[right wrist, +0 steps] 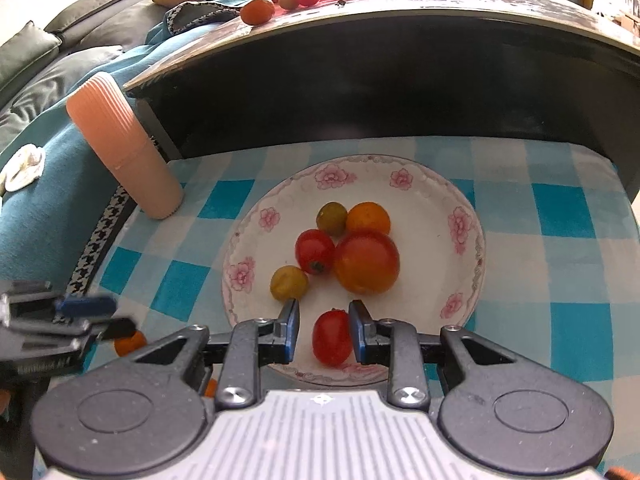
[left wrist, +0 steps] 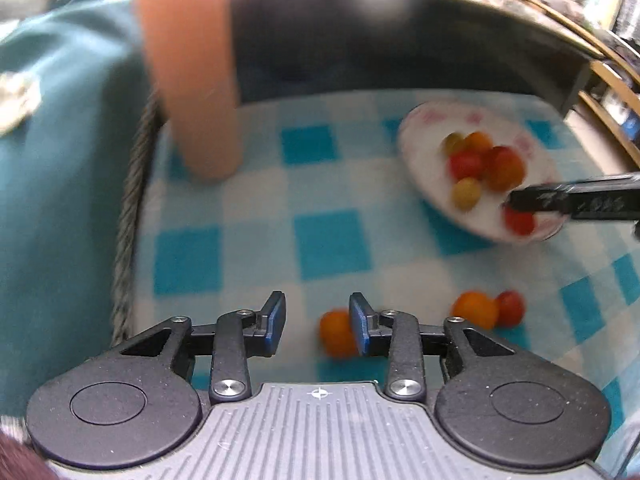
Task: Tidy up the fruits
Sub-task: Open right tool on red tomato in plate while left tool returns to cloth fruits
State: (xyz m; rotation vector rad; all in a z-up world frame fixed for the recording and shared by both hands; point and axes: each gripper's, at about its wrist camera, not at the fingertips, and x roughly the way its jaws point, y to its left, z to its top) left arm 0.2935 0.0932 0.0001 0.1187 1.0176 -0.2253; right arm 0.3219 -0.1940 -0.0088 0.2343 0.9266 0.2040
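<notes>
A white flowered plate [right wrist: 424,184] [left wrist: 424,160] holds several cherry tomatoes, among them a big orange-red one [right wrist: 366,262]. My right gripper [right wrist: 324,332] is open over the plate's near rim, with a red tomato [right wrist: 331,338] lying on the plate between its fingers, touching neither. My left gripper [left wrist: 318,326] is open low over the cloth; an orange tomato [left wrist: 336,332] lies beside its right finger [left wrist: 360,326]. Two more tomatoes, orange [left wrist: 475,310] and red [left wrist: 510,307], lie on the cloth to the right. The left wrist view is blurred.
A tall peach ribbed cup [right wrist: 124,148] [left wrist: 188,72] stands at the back left of the blue checked cloth [right wrist: 560,208]. A dark table edge [right wrist: 360,60] overhangs behind, with more fruit [right wrist: 258,10] on top. A teal blanket [left wrist: 60,160] lies left.
</notes>
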